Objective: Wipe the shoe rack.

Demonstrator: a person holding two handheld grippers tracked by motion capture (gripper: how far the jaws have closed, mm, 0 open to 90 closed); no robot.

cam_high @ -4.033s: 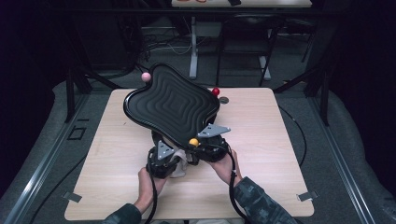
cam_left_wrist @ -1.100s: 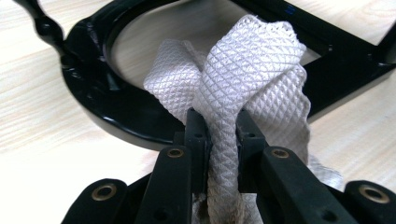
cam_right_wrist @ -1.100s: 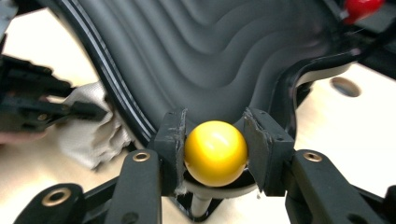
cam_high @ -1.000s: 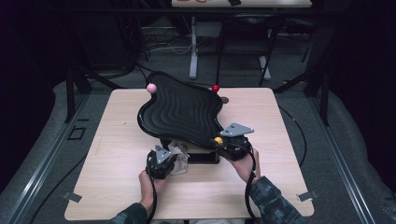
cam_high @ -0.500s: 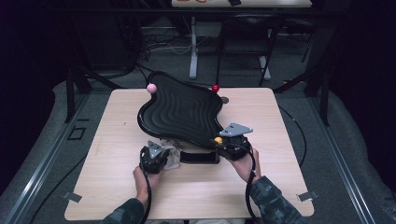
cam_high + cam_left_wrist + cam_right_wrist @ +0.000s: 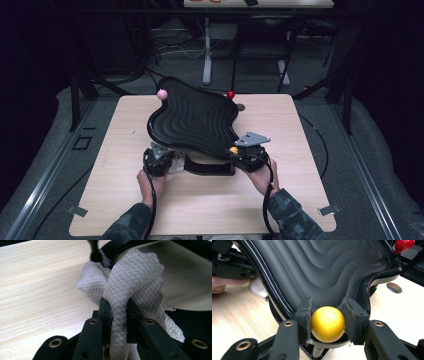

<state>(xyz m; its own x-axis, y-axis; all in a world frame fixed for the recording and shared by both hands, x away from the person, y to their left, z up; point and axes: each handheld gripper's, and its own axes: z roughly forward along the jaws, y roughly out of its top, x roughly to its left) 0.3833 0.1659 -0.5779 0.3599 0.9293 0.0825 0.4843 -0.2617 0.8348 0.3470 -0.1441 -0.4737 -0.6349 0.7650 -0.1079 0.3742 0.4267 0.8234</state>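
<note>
A black wavy tray (image 6: 192, 120) sits tilted on a black base (image 6: 210, 168) mid-table, with ball knobs on its rim: pink (image 6: 161, 94), red (image 6: 230, 94) and yellow (image 6: 233, 149). My right gripper (image 6: 240, 152) is shut on the yellow ball (image 6: 327, 323) at the tray's (image 6: 319, 265) near right corner; its own view shows both pads against it (image 6: 327, 312). My left gripper (image 6: 159, 159) is at the tray's near left edge, shut on a bunched white quilted cloth (image 6: 132, 282) squeezed between its pads (image 6: 117, 307).
The wooden table (image 6: 125, 200) has a small round hole (image 6: 394, 287) near the red ball (image 6: 403, 245). The right gripper view shows the left gripper (image 6: 229, 262) and cloth (image 6: 258, 287) beyond the tray's far rim. Cables trail from both grippers toward the near edge.
Since the earliest frame the tray has swung round with the yellow ball and right gripper going right. Over the last second the left gripper slid left along the tray's near edge with the cloth.
</note>
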